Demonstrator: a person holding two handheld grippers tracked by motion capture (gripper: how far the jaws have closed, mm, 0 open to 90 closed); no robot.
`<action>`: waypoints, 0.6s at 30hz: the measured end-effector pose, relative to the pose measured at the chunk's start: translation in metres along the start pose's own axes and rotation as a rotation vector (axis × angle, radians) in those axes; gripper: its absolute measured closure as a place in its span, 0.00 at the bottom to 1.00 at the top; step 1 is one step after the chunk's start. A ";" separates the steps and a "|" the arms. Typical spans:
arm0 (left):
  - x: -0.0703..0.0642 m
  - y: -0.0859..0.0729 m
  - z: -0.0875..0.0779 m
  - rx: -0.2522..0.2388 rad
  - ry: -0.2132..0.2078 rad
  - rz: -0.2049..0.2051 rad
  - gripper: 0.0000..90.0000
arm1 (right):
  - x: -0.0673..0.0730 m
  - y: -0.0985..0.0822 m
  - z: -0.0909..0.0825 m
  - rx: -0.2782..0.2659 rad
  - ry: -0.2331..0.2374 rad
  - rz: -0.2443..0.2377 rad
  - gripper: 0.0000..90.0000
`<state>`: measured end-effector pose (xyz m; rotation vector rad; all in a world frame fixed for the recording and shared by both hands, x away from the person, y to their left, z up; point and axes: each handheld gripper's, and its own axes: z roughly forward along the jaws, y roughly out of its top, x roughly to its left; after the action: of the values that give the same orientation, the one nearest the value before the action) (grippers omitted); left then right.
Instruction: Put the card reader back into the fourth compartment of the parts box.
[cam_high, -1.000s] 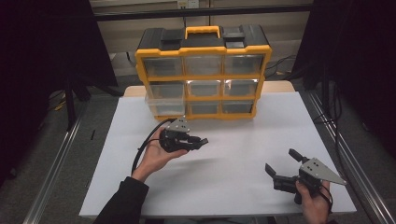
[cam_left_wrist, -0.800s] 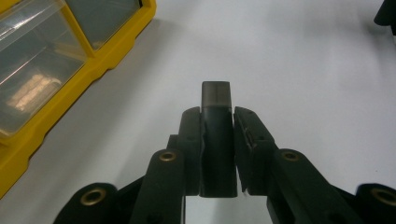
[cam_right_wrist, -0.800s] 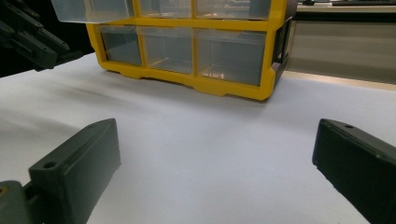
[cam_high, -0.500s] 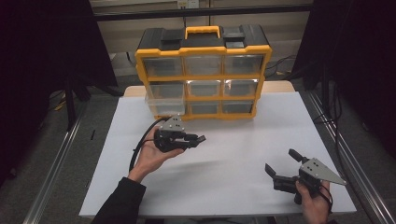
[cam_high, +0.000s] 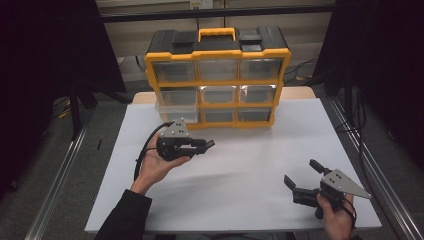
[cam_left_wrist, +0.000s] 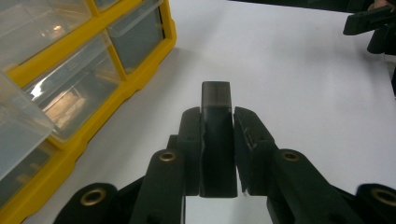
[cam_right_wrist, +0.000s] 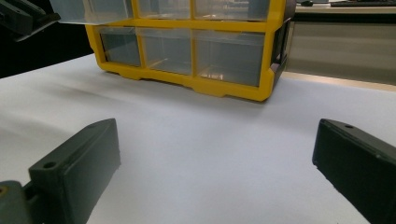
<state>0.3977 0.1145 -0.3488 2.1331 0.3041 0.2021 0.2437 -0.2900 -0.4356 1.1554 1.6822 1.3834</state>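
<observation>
A small black rectangular block sticks out from between the jaws of my left gripper, which is shut on it. In the high view a hand holds that left gripper above the white table, pointing right, just in front of the yellow drawer cabinet. The cabinet's clear left drawer is pulled out. Near the table's front right corner my right gripper rests with its jaws wide apart and nothing between them. In its own view the right gripper faces the cabinet.
The white table top reaches from the cabinet to the front edge. A black cable trails from the left gripper. Metal rails run along both sides of the table, with dark floor beyond.
The left gripper with the block has risen a little and shifted slightly left, staying near the cabinet. The right gripper has not moved.
</observation>
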 end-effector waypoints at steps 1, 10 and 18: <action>0.000 0.001 -0.001 0.004 0.004 0.005 0.82 | 0.000 0.000 0.000 0.000 -0.001 -0.001 0.00; 0.004 0.001 -0.011 -0.008 0.016 0.005 0.82 | 0.000 0.000 0.000 -0.001 0.000 0.002 0.00; 0.005 0.003 -0.019 -0.023 0.027 -0.004 0.82 | 0.000 0.000 0.000 -0.001 0.001 0.000 0.00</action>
<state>0.3981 0.1295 -0.3358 2.1087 0.3205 0.2310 0.2435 -0.2900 -0.4356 1.1538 1.6822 1.3847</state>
